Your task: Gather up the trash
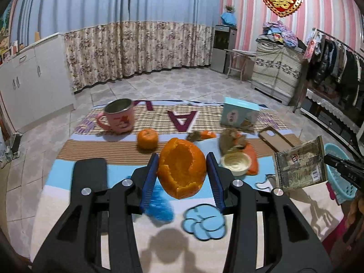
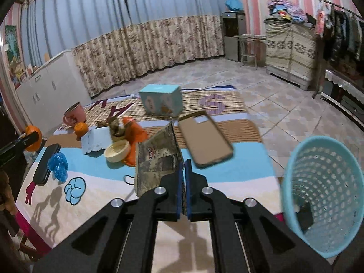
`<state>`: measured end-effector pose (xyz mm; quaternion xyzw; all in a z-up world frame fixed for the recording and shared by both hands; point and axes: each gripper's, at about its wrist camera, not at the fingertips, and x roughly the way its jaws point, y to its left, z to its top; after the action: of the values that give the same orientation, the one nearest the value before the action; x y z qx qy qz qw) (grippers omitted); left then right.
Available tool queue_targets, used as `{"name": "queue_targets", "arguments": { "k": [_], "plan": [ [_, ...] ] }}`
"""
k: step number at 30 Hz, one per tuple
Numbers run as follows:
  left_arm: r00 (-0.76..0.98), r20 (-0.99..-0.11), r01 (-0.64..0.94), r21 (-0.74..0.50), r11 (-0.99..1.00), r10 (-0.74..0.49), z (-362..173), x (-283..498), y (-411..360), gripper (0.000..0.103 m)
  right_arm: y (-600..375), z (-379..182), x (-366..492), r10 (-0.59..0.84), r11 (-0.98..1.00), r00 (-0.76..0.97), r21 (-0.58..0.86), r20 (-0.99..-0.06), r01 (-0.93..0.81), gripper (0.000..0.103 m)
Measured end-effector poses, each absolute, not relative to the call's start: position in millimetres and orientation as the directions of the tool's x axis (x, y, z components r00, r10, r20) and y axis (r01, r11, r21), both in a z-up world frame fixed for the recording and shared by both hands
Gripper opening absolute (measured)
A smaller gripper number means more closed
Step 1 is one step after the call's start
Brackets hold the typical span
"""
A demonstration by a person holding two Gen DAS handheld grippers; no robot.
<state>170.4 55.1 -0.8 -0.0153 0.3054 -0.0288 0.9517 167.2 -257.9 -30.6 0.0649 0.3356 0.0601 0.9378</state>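
The left gripper [image 1: 182, 170] is clenched on a hollow orange peel [image 1: 182, 168], blue pads pressed to its two sides, and holds it clear above the cloth-covered bench [image 1: 68, 204]. The right gripper [image 2: 183, 166] is clamped tight on the edge of a crumpled snack wrapper [image 2: 157, 161], which hangs to the left of its fingers, off the bench. A blue mesh trash basket [image 2: 323, 195] stands on the tiled floor just beyond the bench's right edge, near the right gripper, its mouth tilted toward the camera. On the bench lie a whole orange [image 1: 147, 138], a pink mug [image 1: 118, 118], a blue box [image 1: 240, 113], a phone case [image 2: 204, 141], a small cream bowl [image 1: 235, 163] and a crumpled blue bag [image 2: 58, 166]. The floor beyond is open.
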Motion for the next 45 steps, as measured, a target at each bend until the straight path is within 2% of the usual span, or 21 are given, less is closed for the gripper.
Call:
{"name": "queue_targets", "arguments": {
  "k": [13, 18, 23, 24, 26, 27, 28, 36, 38, 40, 41, 42, 45],
  "plan": [
    [0.789, -0.594, 0.147, -0.065, 0.987, -0.157, -5.8, 179.2, -21.4, 0.042, -333.0, -5.7, 146.9, 0.084, 0.984, 0.806, 0.176, -0.585, 0.025, 0.002],
    [0.786, -0.593, 0.171, -0.057, 0.984, -0.171, -6.8, 174.8, -34.9, 0.042, -336.9, -25.9, 151.6, 0.082, 0.986, 0.766, 0.162, -0.637, 0.029, 0.003],
    [0.785, -0.602, 0.152, -0.045, 0.987, -0.148, -14.9, 172.0, -29.7, 0.042, -324.6, -70.2, 161.1, 0.098, 0.987, 0.687, 0.158, -0.720, 0.025, 0.004],
    [0.784, -0.604, 0.145, -0.045, 0.988, -0.143, -17.3, 172.1, -27.2, 0.042, -320.2, -75.4, 161.8, 0.098, 0.988, 0.680, 0.150, -0.727, 0.018, 0.008],
    [0.782, -0.610, 0.129, -0.042, 0.991, -0.128, -23.2, 172.6, -22.4, 0.042, -309.7, -81.0, 159.7, 0.090, 0.992, 0.680, 0.126, -0.727, 0.003, 0.037],
    [0.781, -0.614, 0.121, -0.035, 0.992, -0.117, -27.1, 173.3, -19.5, 0.042, -305.1, -80.7, 156.8, 0.079, 0.994, 0.691, 0.109, -0.718, -0.001, 0.067],
    [0.779, -0.617, 0.116, -0.029, 0.993, -0.109, -30.1, 173.8, -17.4, 0.042, -299.1, -79.3, 152.2, 0.065, 0.996, 0.707, 0.083, -0.704, -0.009, 0.073],
    [0.773, -0.627, 0.105, -0.031, 0.994, -0.101, -40.1, 175.9, -3.5, 0.042, -268.6, -99.1, 154.2, 0.020, 0.997, 0.659, -0.037, -0.752, -0.072, 0.073],
    [0.777, -0.621, 0.106, -0.039, 0.994, -0.107, -39.1, 174.9, -1.9, 0.042, -267.5, -104.7, 162.5, 0.010, 0.997, 0.647, -0.044, -0.762, -0.067, 0.069],
    [0.777, -0.618, 0.104, -0.057, 0.993, -0.117, -39.8, 175.8, 3.0, 0.042, -268.6, -105.2, 170.9, 0.014, 0.997, 0.638, -0.039, -0.770, -0.068, 0.047],
    [0.775, -0.621, 0.103, -0.061, 0.993, -0.119, -41.0, 176.5, 4.5, 0.042, -268.6, -104.7, 172.9, 0.020, 0.997, 0.637, -0.033, -0.770, -0.071, 0.043],
    [0.773, -0.624, 0.100, -0.061, 0.993, -0.117, -42.2, 177.4, 5.3, 0.042, -269.2, -102.7, 175.3, 0.028, 0.997, 0.639, -0.027, -0.769, -0.077, 0.032],
    [0.771, -0.628, 0.088, -0.064, 0.994, -0.109, -44.0, 179.6, 9.3, 0.042, -268.2, -97.0, 175.2, 0.023, 0.996, 0.659, -0.039, -0.751, -0.080, 0.017]
  ]
}}
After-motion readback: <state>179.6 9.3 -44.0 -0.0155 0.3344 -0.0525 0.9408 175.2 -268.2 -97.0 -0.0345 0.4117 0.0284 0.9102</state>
